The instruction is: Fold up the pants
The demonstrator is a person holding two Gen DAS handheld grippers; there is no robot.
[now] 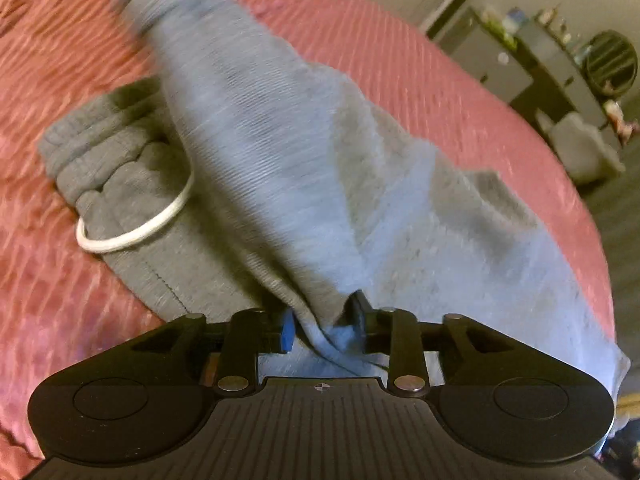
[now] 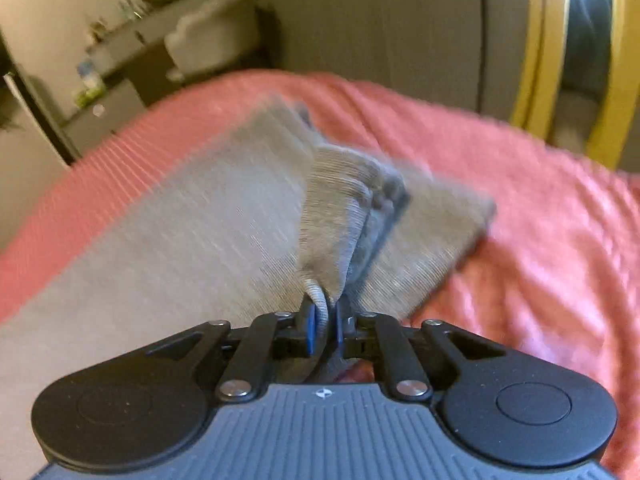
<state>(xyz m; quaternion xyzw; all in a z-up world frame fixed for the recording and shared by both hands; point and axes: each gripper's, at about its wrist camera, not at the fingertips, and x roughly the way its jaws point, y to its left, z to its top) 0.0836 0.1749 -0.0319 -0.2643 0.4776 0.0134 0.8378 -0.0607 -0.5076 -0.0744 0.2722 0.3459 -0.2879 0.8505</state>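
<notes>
Grey sweatpants (image 1: 280, 152) lie on a pink-red bedspread (image 1: 60, 60). Their gathered waistband (image 1: 108, 148) with a white drawstring loop (image 1: 136, 232) lies at the left. My left gripper (image 1: 322, 322) is shut on a bunched fold of the pants, lifted off the bed. In the right wrist view my right gripper (image 2: 322, 322) is shut on the ribbed cuff (image 2: 336, 208) of a pant leg, held above the flat grey cloth (image 2: 180, 216). Both views are motion-blurred.
The bed (image 2: 540, 220) ends at a rounded edge. Beyond it stand a dark dresser (image 1: 532, 64) with small items, a fan (image 1: 610, 62) and a white chair (image 1: 584, 148). A yellow-framed mirror (image 2: 544, 60) leans at the far right.
</notes>
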